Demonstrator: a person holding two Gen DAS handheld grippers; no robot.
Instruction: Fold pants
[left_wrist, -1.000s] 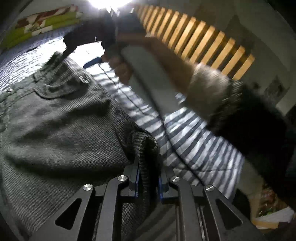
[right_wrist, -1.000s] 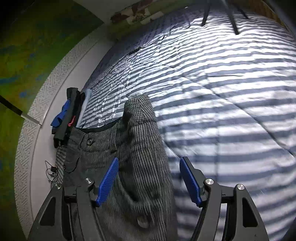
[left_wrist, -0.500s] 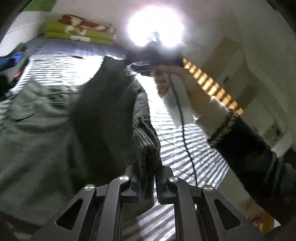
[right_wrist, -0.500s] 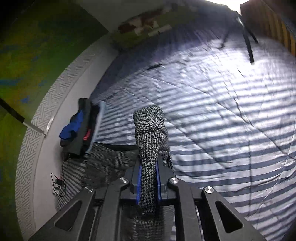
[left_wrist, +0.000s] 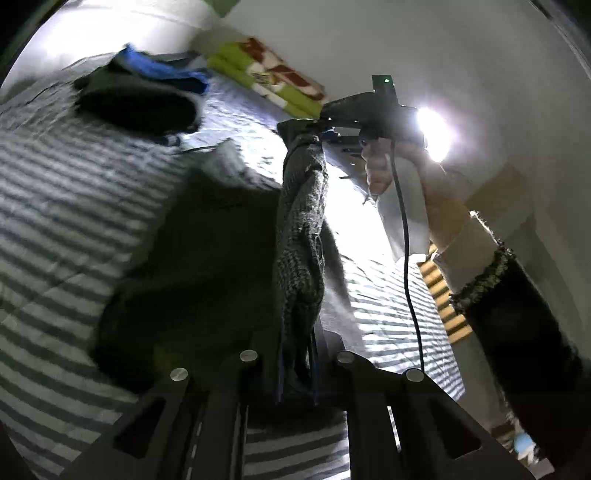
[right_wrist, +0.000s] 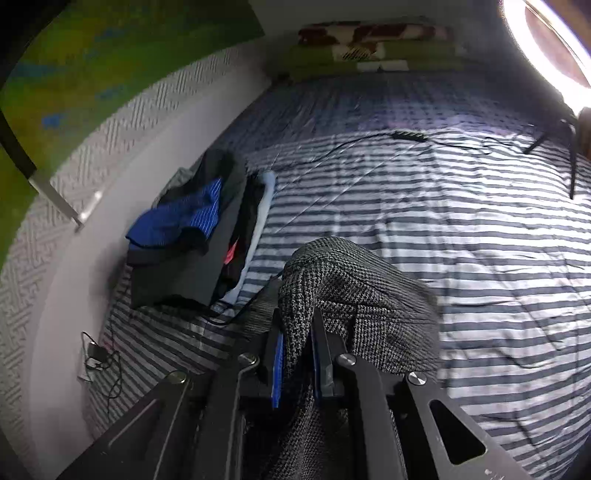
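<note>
- Left wrist view: the left tool (left_wrist: 295, 373) is clenched on the grey pants (left_wrist: 299, 236), lifted above the striped bed (left_wrist: 55, 206).
- The right tool (left_wrist: 325, 120), in a hand (left_wrist: 384, 162), grips the same edge.
- Right wrist view: the right tool's (right_wrist: 297, 354) jaws pinch a fold of the pants (right_wrist: 354, 291).

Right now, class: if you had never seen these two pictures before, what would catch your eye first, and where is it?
First, the grey knitted pants, pinched at two spots and lifted off the striped bed cover: the left gripper and right gripper are each shut on them. Next, the glaring lamp behind the person's hand, then the pile of dark and blue clothes by the wall.
</note>
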